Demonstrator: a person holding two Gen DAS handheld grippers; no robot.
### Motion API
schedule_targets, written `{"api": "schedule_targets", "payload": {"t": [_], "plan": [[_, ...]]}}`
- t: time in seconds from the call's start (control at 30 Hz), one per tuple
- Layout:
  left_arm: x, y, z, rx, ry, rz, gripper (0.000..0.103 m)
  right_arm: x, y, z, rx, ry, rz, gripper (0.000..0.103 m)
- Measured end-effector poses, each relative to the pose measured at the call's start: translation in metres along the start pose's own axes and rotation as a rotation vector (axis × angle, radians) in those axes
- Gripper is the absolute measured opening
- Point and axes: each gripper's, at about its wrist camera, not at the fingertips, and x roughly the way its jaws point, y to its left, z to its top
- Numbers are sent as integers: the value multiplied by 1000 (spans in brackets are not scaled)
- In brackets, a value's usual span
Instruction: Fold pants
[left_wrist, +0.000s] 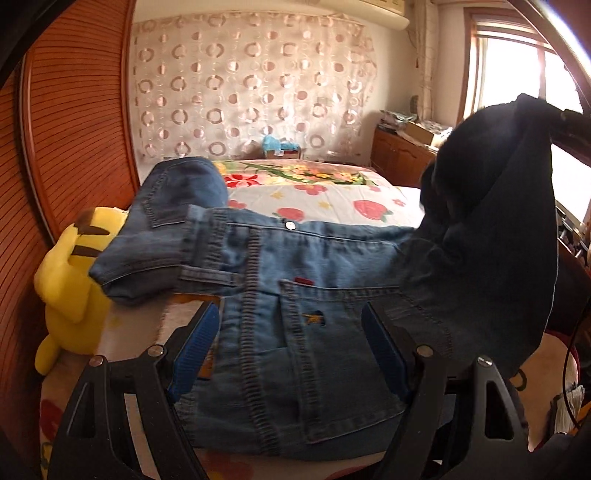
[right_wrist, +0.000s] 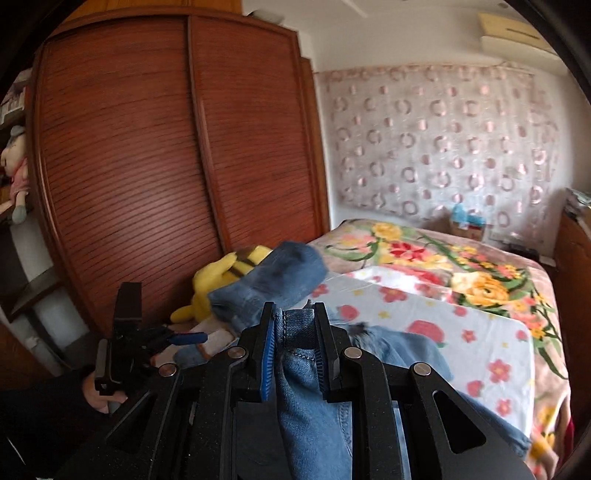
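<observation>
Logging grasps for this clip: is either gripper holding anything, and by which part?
The right gripper is shut on the jeans, pinching a lifted leg by a seamed edge near its end. The left gripper is open above the seat, holding nothing.

You stood in a bedroom: a slatted wooden wardrobe (right_wrist: 147, 155) rose left of the bed (right_wrist: 517, 295), a sheer curtain (left_wrist: 251, 85) with ring patterns covered the far wall, and daylight poured through the window (left_wrist: 517, 74) above a low wooden cabinet (left_wrist: 399, 155).

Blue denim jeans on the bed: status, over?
Left gripper open over the blue denim jeans. Right gripper shut on a lifted leg. Yellow plush toy touching the jeans' far end.
</observation>
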Motion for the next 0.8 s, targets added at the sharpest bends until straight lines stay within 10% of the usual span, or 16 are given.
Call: {"api": "schedule_targets", "payload": {"t": [0.17,0.8], "plan": [[6,7,-3,-21,9,4,80,20,-12,-4,22,50,-48,34],[43,-41,-14,38,83,-78,80,102,-29,5,35,183,-135,36]]}}
